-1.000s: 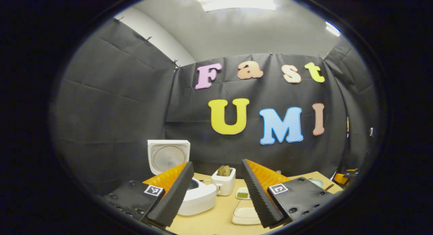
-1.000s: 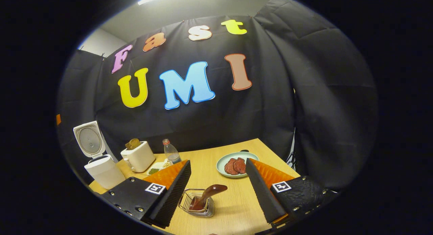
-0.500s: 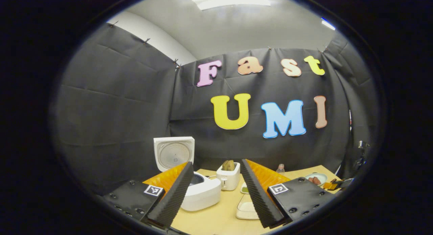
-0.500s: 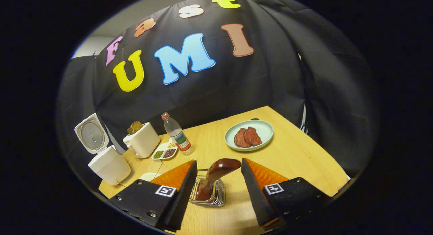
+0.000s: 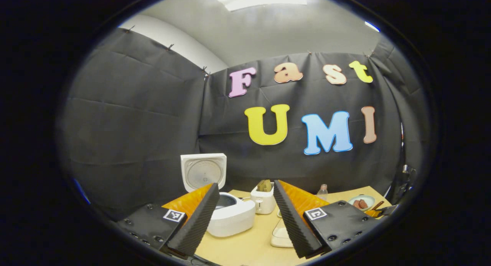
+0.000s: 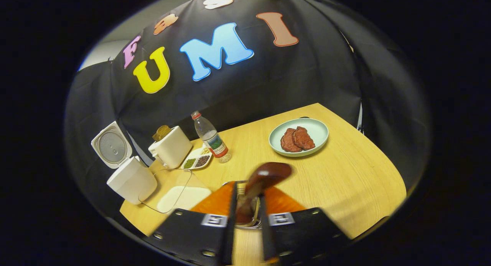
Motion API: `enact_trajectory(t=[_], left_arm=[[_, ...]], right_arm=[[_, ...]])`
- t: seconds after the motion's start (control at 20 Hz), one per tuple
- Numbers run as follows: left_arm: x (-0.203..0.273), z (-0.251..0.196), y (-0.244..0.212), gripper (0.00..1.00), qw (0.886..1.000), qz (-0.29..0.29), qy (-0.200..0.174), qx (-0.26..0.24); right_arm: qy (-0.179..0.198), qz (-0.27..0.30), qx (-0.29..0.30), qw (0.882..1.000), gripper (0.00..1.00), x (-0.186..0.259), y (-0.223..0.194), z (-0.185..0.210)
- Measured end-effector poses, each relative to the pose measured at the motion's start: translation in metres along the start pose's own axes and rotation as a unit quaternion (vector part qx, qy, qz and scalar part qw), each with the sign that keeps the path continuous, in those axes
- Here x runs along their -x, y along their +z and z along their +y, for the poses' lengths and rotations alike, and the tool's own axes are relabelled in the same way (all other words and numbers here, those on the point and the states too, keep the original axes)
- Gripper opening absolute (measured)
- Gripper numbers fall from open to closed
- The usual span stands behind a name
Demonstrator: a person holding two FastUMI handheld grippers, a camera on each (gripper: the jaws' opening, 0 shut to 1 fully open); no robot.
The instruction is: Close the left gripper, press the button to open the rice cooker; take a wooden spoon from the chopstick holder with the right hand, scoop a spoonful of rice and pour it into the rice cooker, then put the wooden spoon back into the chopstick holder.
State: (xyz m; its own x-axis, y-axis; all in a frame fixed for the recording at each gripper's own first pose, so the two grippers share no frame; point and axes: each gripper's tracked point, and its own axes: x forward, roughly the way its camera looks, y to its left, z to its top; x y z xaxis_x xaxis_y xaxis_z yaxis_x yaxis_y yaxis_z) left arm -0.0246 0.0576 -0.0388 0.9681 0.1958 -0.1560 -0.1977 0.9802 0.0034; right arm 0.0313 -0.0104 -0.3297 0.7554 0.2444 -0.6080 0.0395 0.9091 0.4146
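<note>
While your right gripper pinches the spoon by its handle, both fingers pressed against it, the spoon's dark bowl sticks up above them. The wire holder sits right under the fingers, mostly hidden, and whether the spoon's lower end is inside it cannot be told. Your left gripper hangs over the near edge of the table, fingers spread wide with nothing between them. Ahead of it stands the cooker, lid up. Just right of the cooker lies the rice dish. Behind stand a toaster, a tray and a bottle. A plate of meat sits well apart to the right.
</note>
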Motion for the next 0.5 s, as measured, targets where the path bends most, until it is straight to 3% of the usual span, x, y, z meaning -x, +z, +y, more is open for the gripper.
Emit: enact_trajectory(t=[0.05, 0.15, 0.5], left_arm=[[0.001, -0.001, -0.001, 0.98, 1.000, -0.001, 0.000, 0.002], [-0.001, -0.005, -0.005, 0.98, 1.000, -0.001, -0.009, 0.012], [-0.044, 0.006, -0.014, 0.98, 0.998, -0.002, -0.050, 0.034]], right_arm=[[0.014, 0.009, 0.001, 1.000, 0.14, -0.002, -0.004, 0.005], [0.016, 0.008, 0.018, 1.000, 0.11, 0.000, -0.001, 0.009], [-0.004, -0.045, 0.068, 0.997, 0.11, 0.024, 0.046, 0.039]])
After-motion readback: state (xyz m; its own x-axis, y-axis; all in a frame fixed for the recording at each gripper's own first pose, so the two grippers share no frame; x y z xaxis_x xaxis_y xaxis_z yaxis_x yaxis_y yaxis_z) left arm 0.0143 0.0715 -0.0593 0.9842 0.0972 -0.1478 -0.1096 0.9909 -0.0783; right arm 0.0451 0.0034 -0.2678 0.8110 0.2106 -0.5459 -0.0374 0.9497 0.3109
